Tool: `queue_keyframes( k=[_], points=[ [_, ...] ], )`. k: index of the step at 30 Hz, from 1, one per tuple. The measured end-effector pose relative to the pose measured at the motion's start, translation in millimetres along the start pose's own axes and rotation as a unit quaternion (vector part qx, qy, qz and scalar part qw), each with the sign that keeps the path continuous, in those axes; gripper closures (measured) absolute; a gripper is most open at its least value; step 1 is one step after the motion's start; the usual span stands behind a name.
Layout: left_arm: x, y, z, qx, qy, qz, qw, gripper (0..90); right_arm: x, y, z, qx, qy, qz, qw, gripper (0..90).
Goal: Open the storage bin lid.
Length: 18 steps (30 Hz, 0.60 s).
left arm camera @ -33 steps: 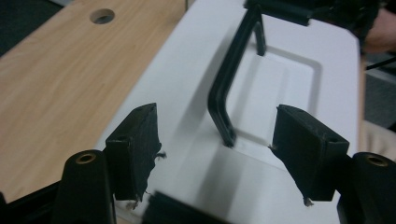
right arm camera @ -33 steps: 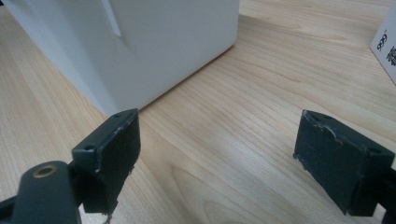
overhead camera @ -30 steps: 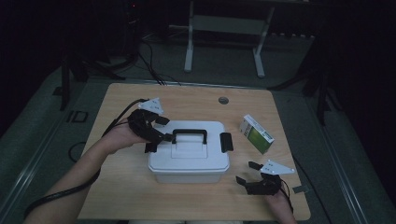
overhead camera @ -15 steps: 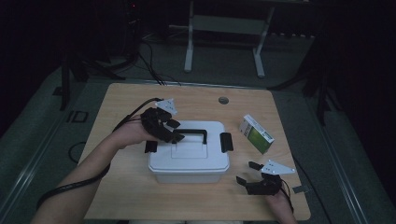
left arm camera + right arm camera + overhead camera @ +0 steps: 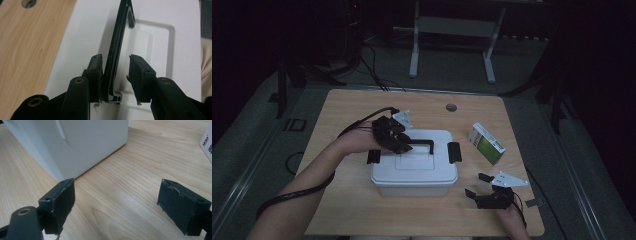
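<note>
So my left gripper [image 5: 115,75] straddles the white box's [image 5: 414,172] black handle [image 5: 117,50], jaws not clamped yet; my right gripper [image 5: 120,202] rests wide open on the table [image 5: 357,107].

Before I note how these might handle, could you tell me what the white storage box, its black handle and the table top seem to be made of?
White storage box: probably moulded plastic, going by its smooth, faintly glossy walls and rounded corners.
Black handle: apparently hard plastic, dark and ribbed along its edge; it stands between the open left gripper jaws.
Table top: light wood or wood-look laminate, with visible grain; which one is unclear.
</note>
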<state>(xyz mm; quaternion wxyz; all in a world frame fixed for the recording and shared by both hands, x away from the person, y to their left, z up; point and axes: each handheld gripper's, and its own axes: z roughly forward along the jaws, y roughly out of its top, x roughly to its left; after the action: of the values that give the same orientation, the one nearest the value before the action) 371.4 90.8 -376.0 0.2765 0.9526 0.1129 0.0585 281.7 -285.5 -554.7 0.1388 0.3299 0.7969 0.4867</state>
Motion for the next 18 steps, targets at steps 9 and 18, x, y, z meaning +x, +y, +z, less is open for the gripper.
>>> queue_keyframes(
  k=[9,18],
  points=[
    [-4.6,11.1,10.2,0.053,-0.013,0.03,0.9981,77.3,-0.6,-0.1,-0.2,0.0,0.0,0.0,1.0,14.2],
    [-4.1,15.8,10.1,0.065,-0.029,0.048,0.9963,82.6,-1.1,-0.5,-0.9,-0.001,0.001,0.003,1.0,14.2]
  ],
)
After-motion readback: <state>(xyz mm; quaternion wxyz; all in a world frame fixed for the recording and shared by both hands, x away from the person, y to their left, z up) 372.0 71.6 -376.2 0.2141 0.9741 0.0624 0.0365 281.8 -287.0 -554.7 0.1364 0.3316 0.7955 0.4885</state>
